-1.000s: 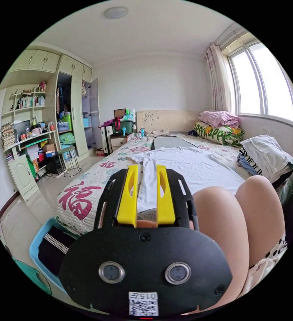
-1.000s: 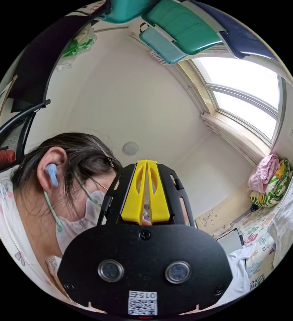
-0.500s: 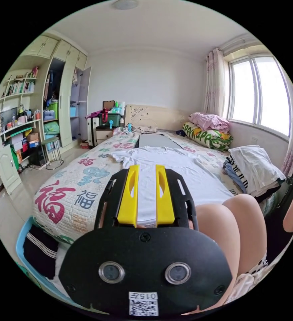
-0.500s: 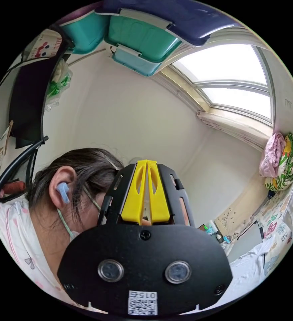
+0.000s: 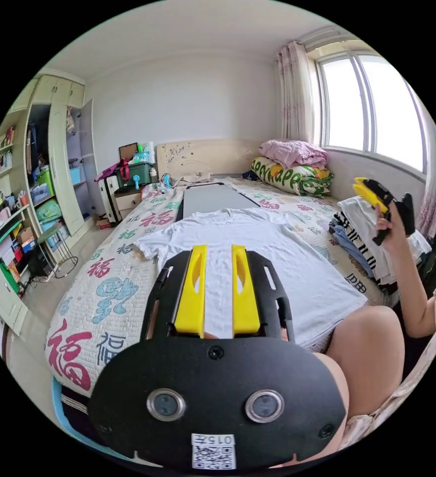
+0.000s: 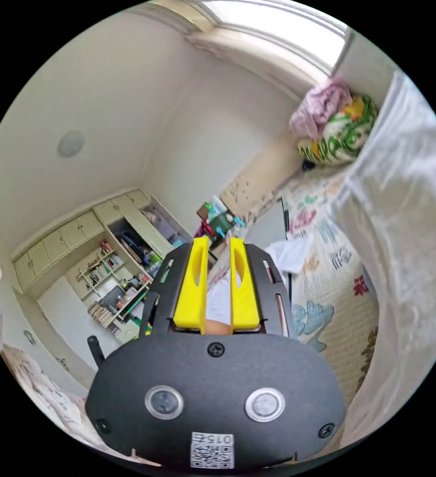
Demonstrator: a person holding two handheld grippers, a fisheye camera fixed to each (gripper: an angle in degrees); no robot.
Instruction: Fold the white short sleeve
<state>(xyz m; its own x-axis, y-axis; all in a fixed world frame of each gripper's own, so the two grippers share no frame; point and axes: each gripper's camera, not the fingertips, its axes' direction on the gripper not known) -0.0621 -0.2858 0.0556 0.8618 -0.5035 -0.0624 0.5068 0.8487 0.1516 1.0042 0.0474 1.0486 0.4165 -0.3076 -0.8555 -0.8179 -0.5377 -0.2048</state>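
The white short sleeve (image 5: 257, 251) lies spread flat on the bed's patterned quilt (image 5: 108, 278), collar toward the headboard. The left gripper (image 5: 217, 253) hangs over its near hem with yellow jaws parted and nothing between them. In the left gripper view the person's right hand (image 5: 391, 226) is raised beside the stack of folded clothes (image 5: 362, 233), forearm upright, holding the right gripper (image 6: 216, 248) (jaws apart, empty in its own view).

The bedspread (image 5: 103, 278) bears large red and teal "福" characters.
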